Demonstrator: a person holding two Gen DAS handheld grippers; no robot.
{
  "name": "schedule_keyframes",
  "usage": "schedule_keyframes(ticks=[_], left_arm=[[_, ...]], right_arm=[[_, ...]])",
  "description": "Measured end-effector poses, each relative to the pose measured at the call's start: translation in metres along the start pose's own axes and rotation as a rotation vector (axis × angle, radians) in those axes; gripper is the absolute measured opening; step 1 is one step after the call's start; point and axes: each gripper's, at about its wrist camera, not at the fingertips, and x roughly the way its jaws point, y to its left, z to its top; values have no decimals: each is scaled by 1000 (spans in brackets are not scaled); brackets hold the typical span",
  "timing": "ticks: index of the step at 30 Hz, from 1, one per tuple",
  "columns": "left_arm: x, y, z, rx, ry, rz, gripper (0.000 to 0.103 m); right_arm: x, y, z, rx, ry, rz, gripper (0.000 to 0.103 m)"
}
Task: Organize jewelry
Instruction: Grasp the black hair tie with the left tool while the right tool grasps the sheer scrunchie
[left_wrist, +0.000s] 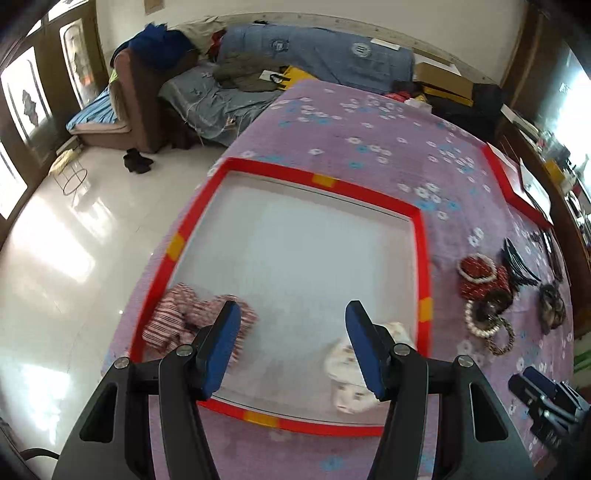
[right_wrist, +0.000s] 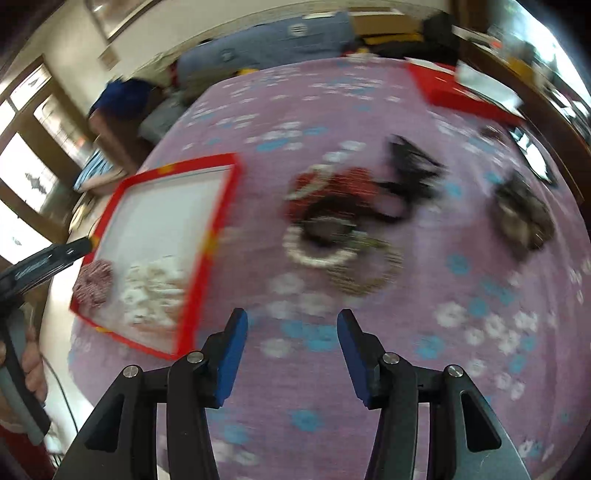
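A red-rimmed white tray (left_wrist: 325, 184) (right_wrist: 221, 206) lies on the purple flowered cloth. In it rest a red-striped scrunchie (left_wrist: 177, 321) (right_wrist: 94, 282) and a white patterned scrunchie (left_wrist: 345, 363) (right_wrist: 155, 288). My left gripper (left_wrist: 291, 314) hangs open above the tray's near part, nothing between its blue pads. Right of the tray lies a pile: a red hair piece (left_wrist: 478, 275) (right_wrist: 332, 188), a pearl bracelet (left_wrist: 480, 321) (right_wrist: 317, 251), a braided ring (left_wrist: 500, 339) (right_wrist: 365, 273), black clips (left_wrist: 517, 264) (right_wrist: 410, 166) and a dark scrunchie (left_wrist: 552, 302) (right_wrist: 522, 218). My right gripper (right_wrist: 291, 321) is open over bare cloth, short of the pile.
A second red tray (left_wrist: 517, 192) (right_wrist: 458, 96) sits at the far right of the cloth. A sofa (left_wrist: 236, 74) heaped with clothes and bags stands beyond the table, above a glossy tiled floor (left_wrist: 74, 258) on the left. A hand (right_wrist: 33, 365) holds the left gripper's handle.
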Motion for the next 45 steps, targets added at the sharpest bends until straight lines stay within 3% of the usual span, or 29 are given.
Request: schedule_keyframes(ticks=[12,21,28,30,33,34,38,39,40,41,45], left_arm=[[5,-120,-25,97,57,-85,58],[54,-205,-19,265,89,-180,58],[92,-230,-9,298,121,-187,57],[98,-235,-8,302,128,-195,48],[103,-238,-8,284,158,-228,15],[103,-239,-9,275,164,-235,9],[98,-236,-12,238,171,-252,8],[95,-234,-13,225,171,-258,8],[92,-231,-14,215,171,-263,8],[87,-228,-15,200,169,-272,8],[66,-214,-18,152,158,-298,8]], right_arm=[[-30,-143,-1,130,-43,-48,55],[-24,-202,21,111,-61,-86,58],[-11,-238,48,152,-68,-76,64],[-5,-243,56,161,-69,-72,65],[6,-246,66,161,-61,-69,65],[11,-246,68,158,-57,-71,65],[24,-246,76,146,-41,-77,65],[26,-245,77,145,-39,-75,53],[26,-244,77,145,-40,-72,32],[27,-243,78,142,-32,-69,26],[23,-242,74,146,-37,-59,18]])
